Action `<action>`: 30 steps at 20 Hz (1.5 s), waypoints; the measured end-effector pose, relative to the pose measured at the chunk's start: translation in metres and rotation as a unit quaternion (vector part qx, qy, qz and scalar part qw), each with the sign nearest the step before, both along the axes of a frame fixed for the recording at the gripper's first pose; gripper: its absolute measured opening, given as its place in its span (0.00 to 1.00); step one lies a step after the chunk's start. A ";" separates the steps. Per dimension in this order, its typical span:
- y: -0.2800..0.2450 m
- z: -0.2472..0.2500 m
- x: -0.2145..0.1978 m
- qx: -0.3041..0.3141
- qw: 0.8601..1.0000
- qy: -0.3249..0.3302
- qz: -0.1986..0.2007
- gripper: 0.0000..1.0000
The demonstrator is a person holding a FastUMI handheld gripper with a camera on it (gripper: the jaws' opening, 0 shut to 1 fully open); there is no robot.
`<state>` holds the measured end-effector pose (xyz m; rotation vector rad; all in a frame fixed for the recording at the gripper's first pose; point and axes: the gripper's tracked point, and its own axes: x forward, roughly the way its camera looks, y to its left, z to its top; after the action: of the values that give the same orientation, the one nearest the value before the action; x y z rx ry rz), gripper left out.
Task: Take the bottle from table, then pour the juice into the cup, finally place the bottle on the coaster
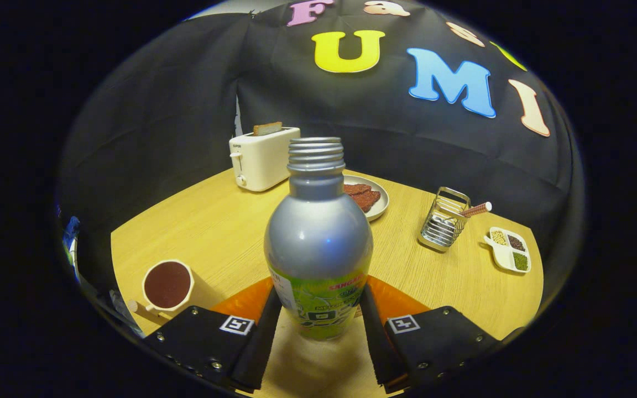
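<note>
The silver bottle (pixel 318 237) stands upright and uncapped between the fingers of the gripper (pixel 318 326), whose jaws clamp its labelled lower body from both sides. An orange coaster (pixel 393 301) lies under and behind it. The cup (pixel 167 285), full of dark juice, sits at ten o'clock of the bottle on the wooden table (pixel 208 221). At eleven o'clock stands a toaster (pixel 262 158); at two o'clock, a wire holder (pixel 443 220).

Upright silver bottle (pixel 318 237) clamped between both claw (pixel 318 326) fingers, over orange coaster (pixel 252 301), cup (pixel 167 285) just left.
</note>
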<state>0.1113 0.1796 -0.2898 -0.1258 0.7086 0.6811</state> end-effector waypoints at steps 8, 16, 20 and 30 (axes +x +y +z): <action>-0.004 -0.009 0.042 0.066 0.996 0.020 -0.054 0.75; 0.005 -0.027 0.054 0.044 0.998 -0.002 -0.042 0.77; 0.006 -0.033 0.055 0.029 0.999 -0.011 -0.037 0.79; 0.004 -0.036 0.039 0.028 0.999 -0.007 -0.043 0.88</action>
<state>0.1506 0.1836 -0.3256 -0.0491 0.6766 0.6174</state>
